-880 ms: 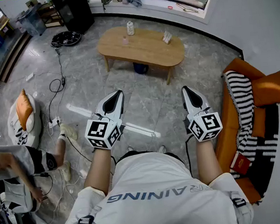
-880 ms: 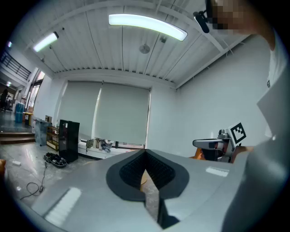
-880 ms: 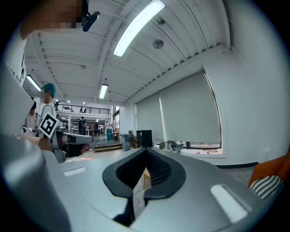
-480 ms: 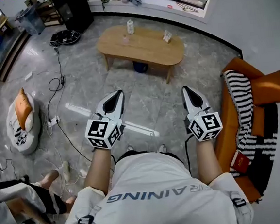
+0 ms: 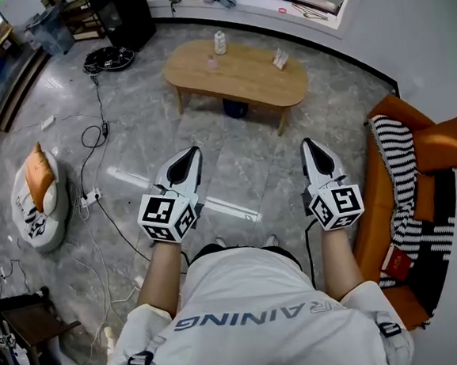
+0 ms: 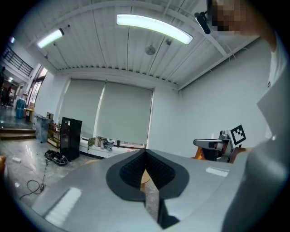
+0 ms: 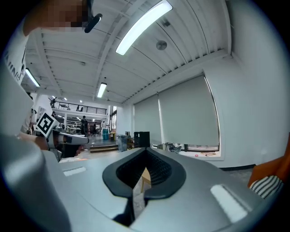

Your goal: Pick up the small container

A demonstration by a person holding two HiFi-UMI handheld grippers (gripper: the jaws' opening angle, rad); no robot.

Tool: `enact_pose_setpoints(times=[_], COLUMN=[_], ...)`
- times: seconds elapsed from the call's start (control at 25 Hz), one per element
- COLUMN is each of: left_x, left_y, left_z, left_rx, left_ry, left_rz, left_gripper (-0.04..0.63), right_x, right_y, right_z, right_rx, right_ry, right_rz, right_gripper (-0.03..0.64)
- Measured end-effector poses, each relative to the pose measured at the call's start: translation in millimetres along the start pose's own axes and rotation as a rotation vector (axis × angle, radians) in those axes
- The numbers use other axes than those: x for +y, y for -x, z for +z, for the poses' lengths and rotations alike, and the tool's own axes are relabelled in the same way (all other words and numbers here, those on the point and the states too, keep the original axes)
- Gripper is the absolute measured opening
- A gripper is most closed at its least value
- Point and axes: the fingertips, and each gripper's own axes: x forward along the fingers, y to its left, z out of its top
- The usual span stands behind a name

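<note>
A wooden coffee table (image 5: 251, 82) stands several steps ahead on the stone floor. On its far left end are a tall pale bottle (image 5: 219, 42) and a small pink container (image 5: 211, 61); a small card box (image 5: 281, 58) lies toward its right end. My left gripper (image 5: 188, 152) and right gripper (image 5: 308, 143) are held level at waist height, side by side, pointing at the table and far short of it. Both are shut with nothing between the fingers. In the left gripper view the left gripper (image 6: 146, 155) shows closed tips; the right gripper (image 7: 146, 152) looks the same in its own view.
An orange sofa (image 5: 389, 203) with a striped blanket runs along the right wall. A white and orange cushion (image 5: 37, 194) and loose cables (image 5: 89, 138) lie on the floor at left. A dark blue object (image 5: 235, 108) sits under the table. A black cabinet (image 5: 125, 16) stands at the back.
A person crouching at the lower left has moved down and out of the picture. The table sits slightly further right in the view. Both grippers have stayed put and shut.
</note>
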Motion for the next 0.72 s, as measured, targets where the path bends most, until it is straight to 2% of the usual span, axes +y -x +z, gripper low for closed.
enact_pose_setpoints(times=[0.24, 0.44, 0.72], left_x=[52, 88, 139], left_y=[13, 18, -16], left_z=[-3, -14, -9], left_rx=[0.013, 0.016, -0.001], left_ry=[0.01, 0.027, 0.047], left_rz=[0.02, 0.04, 0.088], left_gripper=[0.002, 0.002, 0.003], right_x=[36, 66, 61], right_y=[-38, -74, -147], right_z=[-6, -18, -15], right_rx=[0.003, 0.041, 0.049], right_ry=[-0.034, -0.012, 0.007], right_rz=[0.013, 0.061, 0.11], right_gripper=[0.012, 0.012, 0.012])
